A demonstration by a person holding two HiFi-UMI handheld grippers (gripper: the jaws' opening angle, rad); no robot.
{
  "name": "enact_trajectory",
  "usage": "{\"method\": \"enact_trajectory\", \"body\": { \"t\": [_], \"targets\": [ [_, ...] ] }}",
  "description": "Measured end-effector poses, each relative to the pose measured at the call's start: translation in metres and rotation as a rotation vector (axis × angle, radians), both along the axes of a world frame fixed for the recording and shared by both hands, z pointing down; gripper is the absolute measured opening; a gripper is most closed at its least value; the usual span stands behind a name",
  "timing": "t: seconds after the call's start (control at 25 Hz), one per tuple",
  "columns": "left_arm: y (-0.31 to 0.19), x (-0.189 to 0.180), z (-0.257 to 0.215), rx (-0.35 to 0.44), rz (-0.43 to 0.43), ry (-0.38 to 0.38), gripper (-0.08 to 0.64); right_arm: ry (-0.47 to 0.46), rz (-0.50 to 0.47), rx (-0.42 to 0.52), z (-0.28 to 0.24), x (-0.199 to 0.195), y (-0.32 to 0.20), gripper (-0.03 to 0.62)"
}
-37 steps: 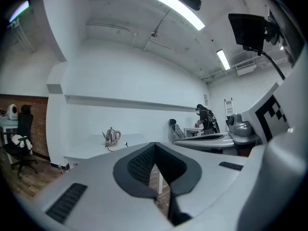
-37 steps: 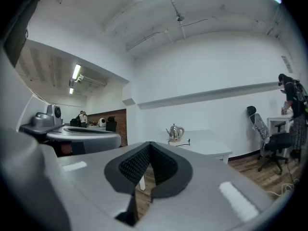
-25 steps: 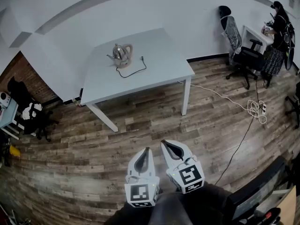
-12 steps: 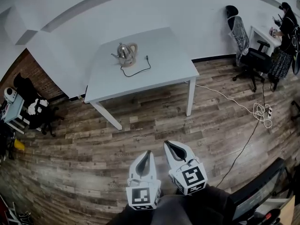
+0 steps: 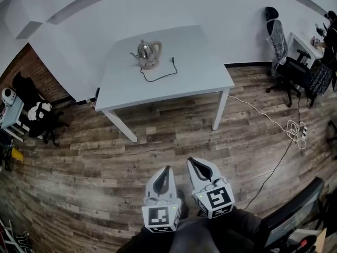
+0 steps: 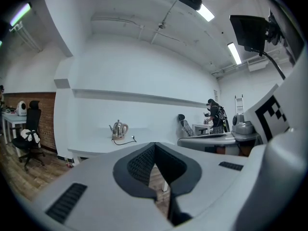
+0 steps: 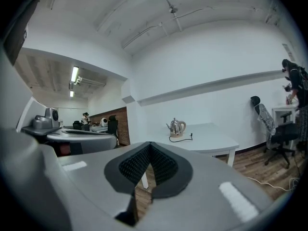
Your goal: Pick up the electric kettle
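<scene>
Closest in, the left gripper (image 5: pixel 166 171) and the right gripper (image 5: pixel 191 162) are held side by side over the wooden floor (image 5: pixel 105 157). Each has its jaws pressed together with nothing between them, and both point toward the white surface (image 5: pixel 205 70), which is well apart from them. The electric kettle (image 5: pixel 148 51) stands toward the surface's far left part, spout to the left in the head view and pale handle to the right. The step in hand looks like the approach. It would go best by closing in on the surface's near edge, spreading one pair of jaws before arrival, and coming at the handle from its open side rather than at the rounded shiny body, which would likely slip. The black cord (image 5: pixel 160 77) curls on the surface in front of the kettle and ends in a loose plug, so the lift should go straight up to avoid dragging it. The kettle is too small here to tell whether it parts from its tan base (image 5: pixel 151 64), or whether it holds water. The surface's far legs are hidden, and at the right edge a person (image 5: pixel 329 33) beyond the office chair (image 5: pixel 279 38) is cut off.
</scene>
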State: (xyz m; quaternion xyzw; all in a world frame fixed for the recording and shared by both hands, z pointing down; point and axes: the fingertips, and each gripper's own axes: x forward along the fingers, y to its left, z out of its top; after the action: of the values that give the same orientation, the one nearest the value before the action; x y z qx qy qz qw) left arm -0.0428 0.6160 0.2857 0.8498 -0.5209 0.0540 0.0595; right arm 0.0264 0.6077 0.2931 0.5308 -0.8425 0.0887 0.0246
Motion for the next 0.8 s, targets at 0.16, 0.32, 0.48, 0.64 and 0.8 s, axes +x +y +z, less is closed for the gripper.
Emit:
{"method": "enact_trajectory", "body": {
  "t": [0.16, 0.32, 0.48, 0.64, 0.8],
  "targets": [
    [-0.043, -0.012, -0.005, 0.025, 0.028, 0.019, 0.000, 0.010, 0.014, 0.007, -0.003, -0.015, -0.041, 0.002],
    [-0.082, -0.031, -0.003, 0.020, 0.031, 0.037, 0.000, 0.027, 0.009, 0.000, -0.001, -0.038, -0.078, 0.002],
    [-0.111, -0.044, -0.002, 0.009, 0.054, 0.040, 0.000, 0.037, 0.013, -0.014, 0.001, -0.055, -0.108, 0.002],
    [-0.131, -0.064, 0.003, 0.002, 0.033, 0.067, 0.000, 0.049, 0.004, -0.024, 0.002, -0.074, -0.127, 0.002],
    [-0.148, -0.078, 0.009, -0.014, 0.007, 0.085, 0.000, 0.072, -0.012, -0.036, 0.004, -0.085, -0.144, 0.002]
  ]
}}
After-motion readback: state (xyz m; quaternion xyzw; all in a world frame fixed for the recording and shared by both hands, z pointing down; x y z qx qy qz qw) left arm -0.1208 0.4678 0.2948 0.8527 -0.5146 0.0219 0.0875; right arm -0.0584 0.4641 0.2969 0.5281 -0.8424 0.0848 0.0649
